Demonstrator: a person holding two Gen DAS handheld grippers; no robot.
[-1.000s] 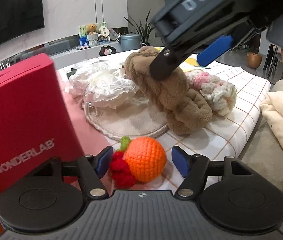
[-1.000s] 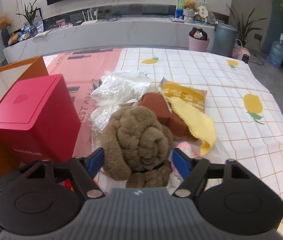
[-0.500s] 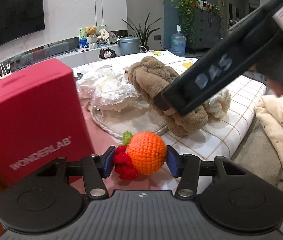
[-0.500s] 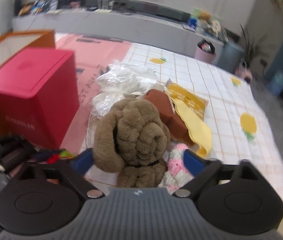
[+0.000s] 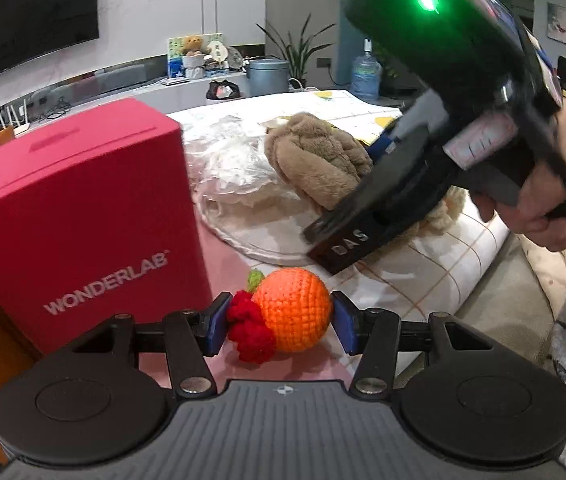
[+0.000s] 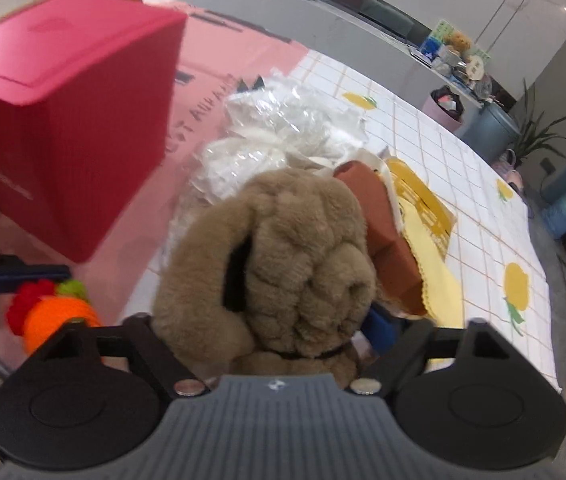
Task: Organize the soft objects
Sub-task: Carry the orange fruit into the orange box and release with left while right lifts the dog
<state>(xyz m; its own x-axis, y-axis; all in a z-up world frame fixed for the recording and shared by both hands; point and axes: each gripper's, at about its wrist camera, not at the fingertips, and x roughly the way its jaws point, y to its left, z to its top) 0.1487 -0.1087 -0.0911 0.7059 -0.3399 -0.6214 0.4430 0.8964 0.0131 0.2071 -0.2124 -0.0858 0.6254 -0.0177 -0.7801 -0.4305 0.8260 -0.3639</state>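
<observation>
We count one red box (image 5: 79, 216), one knitted orange (image 5: 291, 312), one brown plush toy (image 6: 283, 264) and two plastic bags (image 6: 283, 120). The left gripper (image 5: 279, 322) is level at the tablecloth's (image 6: 443, 152) near edge, its blue pads pressed against the orange's sides; the orange's green leaf points away from us. The right gripper (image 6: 303, 320) reaches in from the right, angled downward, its pads sunk into the plush toy, whose long axis runs away from that camera.
</observation>
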